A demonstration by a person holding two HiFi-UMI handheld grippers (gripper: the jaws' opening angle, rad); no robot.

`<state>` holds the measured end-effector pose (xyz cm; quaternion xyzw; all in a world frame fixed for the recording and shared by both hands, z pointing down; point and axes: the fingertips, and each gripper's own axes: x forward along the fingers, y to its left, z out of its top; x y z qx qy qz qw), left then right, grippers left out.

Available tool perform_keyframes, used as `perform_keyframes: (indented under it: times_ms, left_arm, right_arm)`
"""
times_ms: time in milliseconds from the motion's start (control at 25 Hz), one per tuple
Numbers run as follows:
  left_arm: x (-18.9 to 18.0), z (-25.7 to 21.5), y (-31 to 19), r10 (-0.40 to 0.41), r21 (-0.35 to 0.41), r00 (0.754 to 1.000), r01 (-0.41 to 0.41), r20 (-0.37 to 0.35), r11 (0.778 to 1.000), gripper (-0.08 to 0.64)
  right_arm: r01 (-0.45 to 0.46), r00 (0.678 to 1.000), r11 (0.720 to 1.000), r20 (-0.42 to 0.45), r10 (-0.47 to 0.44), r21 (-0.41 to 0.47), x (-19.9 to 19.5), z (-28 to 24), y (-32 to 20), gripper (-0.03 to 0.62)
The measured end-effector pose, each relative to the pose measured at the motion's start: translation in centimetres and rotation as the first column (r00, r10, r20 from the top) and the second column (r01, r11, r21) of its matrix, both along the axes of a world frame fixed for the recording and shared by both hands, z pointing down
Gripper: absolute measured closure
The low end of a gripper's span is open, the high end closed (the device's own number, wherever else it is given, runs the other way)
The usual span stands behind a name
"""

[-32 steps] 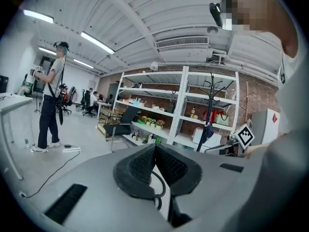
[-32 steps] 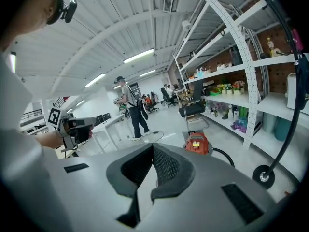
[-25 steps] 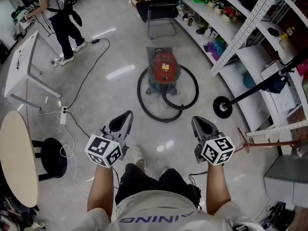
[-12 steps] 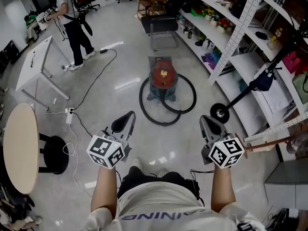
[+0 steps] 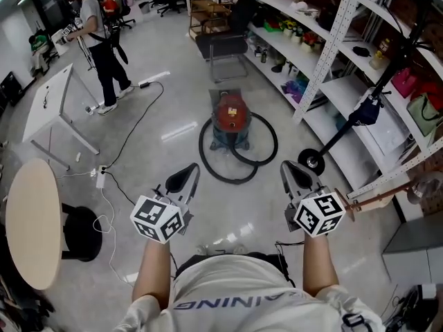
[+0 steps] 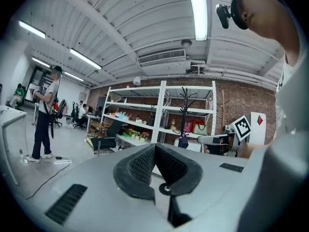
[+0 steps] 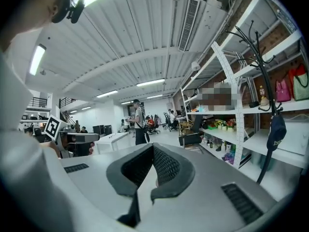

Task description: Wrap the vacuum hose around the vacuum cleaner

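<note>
A glossy pale grey floor (image 5: pixel 173 126) throws back patches of the lights overhead. White metal shelving racks (image 5: pixel 331 43) crowded with small goods run down the right side of the head view, and a black coat stand (image 5: pixel 337 138) with a dark cap hung on it leans out before them. A black chair (image 5: pixel 220 45) stands at top centre. At upper left is a white table (image 5: pixel 48 102), with a person (image 5: pixel 97 40) standing beyond it. A black cable (image 5: pixel 127 138) trails to a white power strip (image 5: pixel 101 179). At lower left are a round beige table (image 5: pixel 29 227) and a black stool (image 5: pixel 79 228). The left gripper view shows a brick wall (image 6: pixel 241 105) behind the racks, and long tube lights (image 6: pixel 197 11) and an air vent (image 6: pixel 161 57) on a white ribbed ceiling (image 6: pixel 120 18).
</note>
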<state>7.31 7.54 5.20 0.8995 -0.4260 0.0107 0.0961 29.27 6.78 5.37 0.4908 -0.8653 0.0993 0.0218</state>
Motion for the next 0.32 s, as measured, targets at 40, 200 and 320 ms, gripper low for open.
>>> perform_keyframes:
  times_ms: [40, 200, 320]
  left_arm:
    - [-0.6, -0.3, 0.1, 0.004, 0.004, 1.0, -0.004, -0.003, 1.0, 0.543]
    - [-3.0, -0.6, 0.8, 0.004, 0.012, 1.0, -0.004, -0.008, 1.0, 0.543]
    - [-4.8, -0.8, 1.5, 0.002, 0.019, 1.0, -0.002, -0.011, 1.0, 0.543]
  right_arm:
    - [-0.003, 1.0, 1.0, -0.006, 0.003, 0.006, -0.7, -0.3, 0.1, 0.581]
    - [-0.004, 1.0, 1.0, -0.024, 0.005, 0.02, -3.1, -1.0, 0.8, 0.581]
    - [0.003, 0.999, 1.0, -0.042, -0.001, 0.025, -5.1, -1.2, 1.5, 0.582]
